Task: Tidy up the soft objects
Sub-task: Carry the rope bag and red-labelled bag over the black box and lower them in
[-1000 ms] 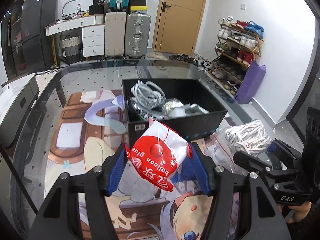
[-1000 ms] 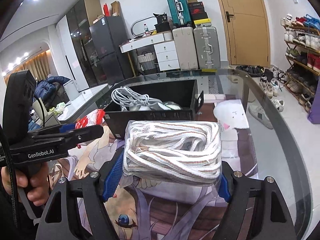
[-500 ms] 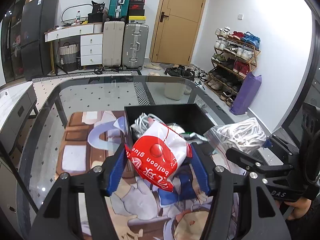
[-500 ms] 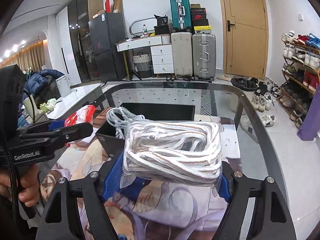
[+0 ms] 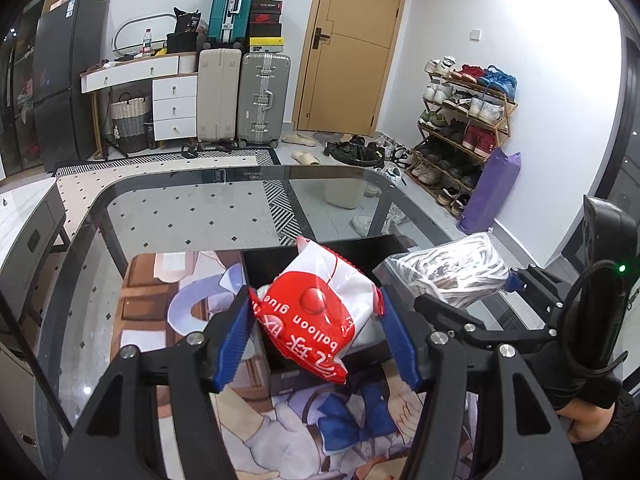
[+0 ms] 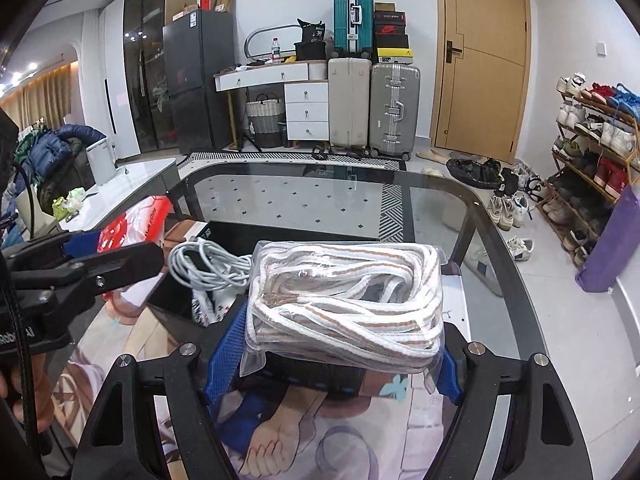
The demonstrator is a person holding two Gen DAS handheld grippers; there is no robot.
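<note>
My left gripper (image 5: 316,332) is shut on a red and white balloon glue packet (image 5: 316,312), held in the air above the near side of the black box (image 5: 272,264). My right gripper (image 6: 340,340) is shut on a clear bag of white striped rope (image 6: 346,304), also lifted over the box (image 6: 280,236). In the left wrist view that rope bag (image 5: 452,272) hangs just right of the packet. In the right wrist view the left gripper (image 6: 84,264) with the red packet (image 6: 136,220) is at the left. A coil of grey cable (image 6: 208,260) lies inside the box.
The box stands on a printed cartoon mat (image 5: 180,312) on a glass table (image 5: 200,212) with a dark rounded rim. Beyond the table are suitcases (image 5: 262,100), a white drawer desk (image 5: 160,92), a door and a shoe rack (image 5: 464,128). A hand (image 6: 28,392) grips the left handle.
Both grippers have risen and moved toward the box with their loads, so the box now sits low behind the packet and rope bag. Both grips are unchanged.
</note>
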